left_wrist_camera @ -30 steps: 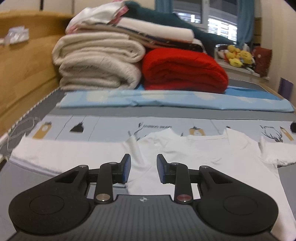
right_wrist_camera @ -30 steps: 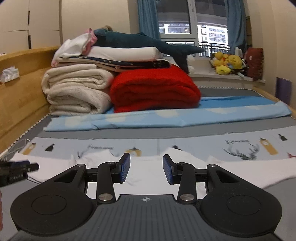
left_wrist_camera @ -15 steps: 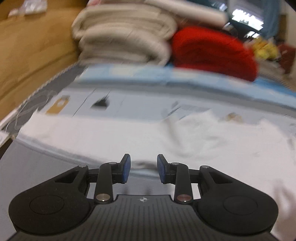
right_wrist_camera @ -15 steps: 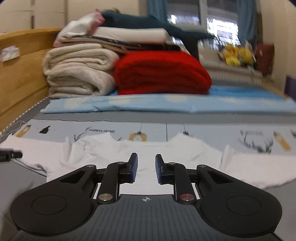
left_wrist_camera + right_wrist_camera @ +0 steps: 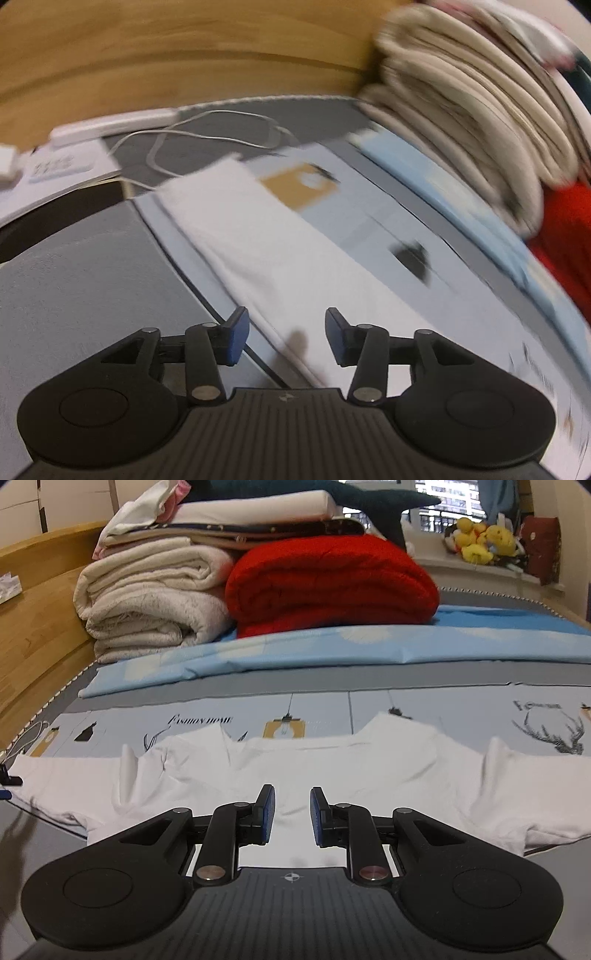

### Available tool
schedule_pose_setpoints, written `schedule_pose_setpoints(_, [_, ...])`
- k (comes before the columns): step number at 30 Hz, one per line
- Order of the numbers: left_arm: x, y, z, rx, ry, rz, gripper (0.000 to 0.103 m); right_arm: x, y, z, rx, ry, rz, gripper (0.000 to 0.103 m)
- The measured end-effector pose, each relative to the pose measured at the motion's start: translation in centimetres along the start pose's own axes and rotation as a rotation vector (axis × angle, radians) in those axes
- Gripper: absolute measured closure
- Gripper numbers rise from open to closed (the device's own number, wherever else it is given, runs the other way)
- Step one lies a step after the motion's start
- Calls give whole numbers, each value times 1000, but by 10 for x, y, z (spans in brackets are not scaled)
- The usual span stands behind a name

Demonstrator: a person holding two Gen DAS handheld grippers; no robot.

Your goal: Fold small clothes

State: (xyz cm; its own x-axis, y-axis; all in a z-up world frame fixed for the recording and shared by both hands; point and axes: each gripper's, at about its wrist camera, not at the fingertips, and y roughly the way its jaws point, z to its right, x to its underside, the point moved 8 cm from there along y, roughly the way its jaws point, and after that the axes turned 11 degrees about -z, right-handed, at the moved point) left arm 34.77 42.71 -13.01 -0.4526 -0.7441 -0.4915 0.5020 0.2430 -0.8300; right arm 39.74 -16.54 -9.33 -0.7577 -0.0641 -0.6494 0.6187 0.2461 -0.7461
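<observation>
A small white T-shirt [image 5: 332, 771] lies spread flat on the printed bed sheet, neck toward the far side, both sleeves stretched out. My right gripper [image 5: 292, 818] hovers open and empty over the shirt's middle. In the blurred left wrist view, my left gripper [image 5: 286, 341] is open and empty just above the lower edge of the shirt's left sleeve [image 5: 266, 251], with the sleeve's hem running between the fingers. The left gripper's tip [image 5: 9, 779] shows at the left edge of the right wrist view, by the sleeve end.
Folded cream blankets [image 5: 155, 602] and a red blanket [image 5: 332, 587] are stacked at the far side on a light blue cloth [image 5: 332, 650]. A wooden bed frame [image 5: 184, 55] runs along the left. A white power strip [image 5: 110, 125] and cable [image 5: 207, 125] lie beyond the sleeve end.
My left gripper swung left and down toward the left sleeve and opened wider. My right gripper moved forward over the shirt's middle, narrowing and then reopening a little.
</observation>
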Motion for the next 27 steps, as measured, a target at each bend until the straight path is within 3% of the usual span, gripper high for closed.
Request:
schedule_pose_setpoints(4, [-15, 28, -23, 62, -141, -40, 51, 10, 5, -3, -12, -51, -27, 82])
schedule_pose_setpoints(7, [-14, 39, -21, 58, -111, -34, 55, 17, 11, -7, -7, -105, -42, 82])
schedule_pose_setpoints(8, [-14, 39, -17, 39, -72, -21, 60, 17, 13, -8, -1, -119, -44, 82])
schedule_pose_setpoints(9, [-12, 40, -13, 26, -39, -17, 83, 18, 16, -9, 6, -131, -47, 82])
schedule_pose_setpoints(10, [-8, 40, -8, 24, -12, -21, 99, 19, 19, -10, 11, -138, -53, 82])
schedule_pose_setpoints(13, [-6, 30, 3, -1, 32, 23, 99, 21, 24, -13, 8, -133, -66, 81])
schedule_pose_setpoints(15, [-8, 12, 21, 9, 56, 67, 99, 21, 24, -17, 3, -135, -69, 82])
schedule_pose_setpoints(20, [11, -81, 99, 145, 171, 177, 99, 16, 12, -20, 13, -141, -40, 82])
schedule_pose_setpoints(23, [53, -134, 148, 244, 222, 154, 99, 8, -2, -11, 44, -103, -20, 84])
schedule_pose_setpoints(27, [125, -174, 198, 337, 330, 118, 99, 2, -27, 2, 64, -30, 4, 96])
